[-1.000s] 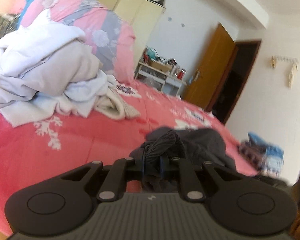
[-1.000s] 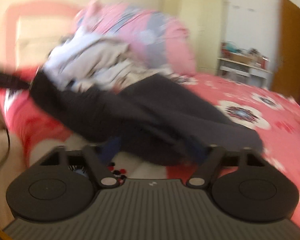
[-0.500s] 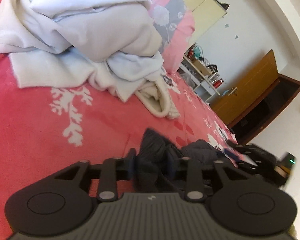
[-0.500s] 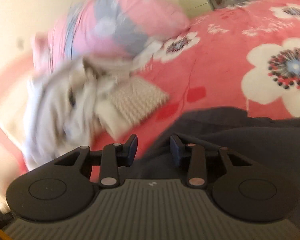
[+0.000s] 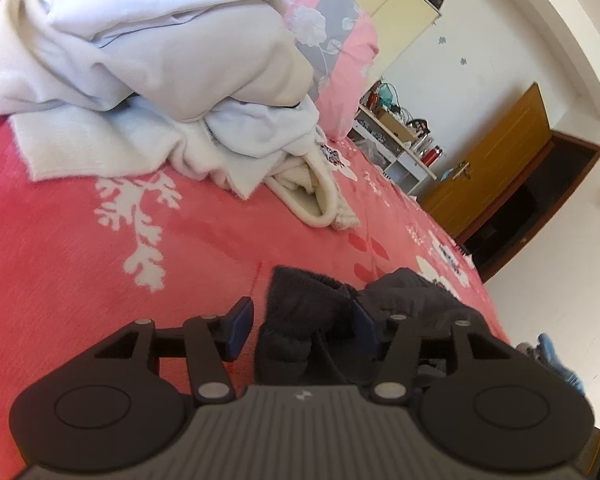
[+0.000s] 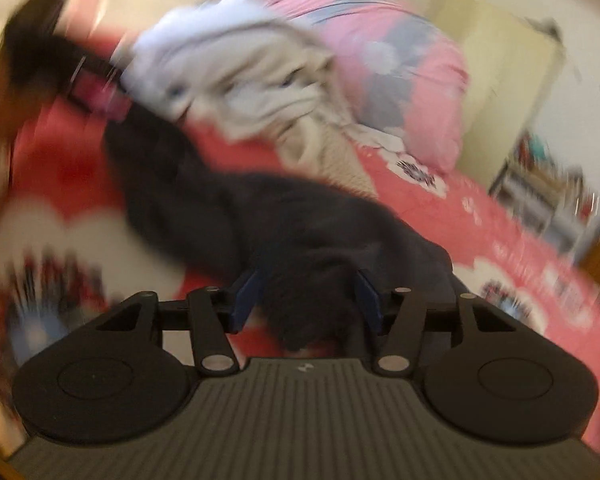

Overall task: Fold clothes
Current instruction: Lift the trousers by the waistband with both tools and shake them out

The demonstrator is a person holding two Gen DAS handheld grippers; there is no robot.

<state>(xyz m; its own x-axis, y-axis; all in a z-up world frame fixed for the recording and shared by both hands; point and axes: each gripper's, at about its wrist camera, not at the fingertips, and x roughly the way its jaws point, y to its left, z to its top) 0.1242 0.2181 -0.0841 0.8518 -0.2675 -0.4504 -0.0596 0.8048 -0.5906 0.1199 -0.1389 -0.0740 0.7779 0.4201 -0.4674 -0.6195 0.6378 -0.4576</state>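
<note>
With both the left gripper (image 5: 302, 326) and right gripper (image 6: 306, 294) spread open around the dark grey knitted garment (image 5: 400, 300) near the red floral bedspread's (image 5: 80, 264) front edge, the bunched cloth may slide off unfolded.

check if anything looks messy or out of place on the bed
The dark grey garment lies bunched, not flat, on the pink floral bedspread, between the open left gripper. Behind it, a heap of white and cream clothes sits unfolded.
</note>
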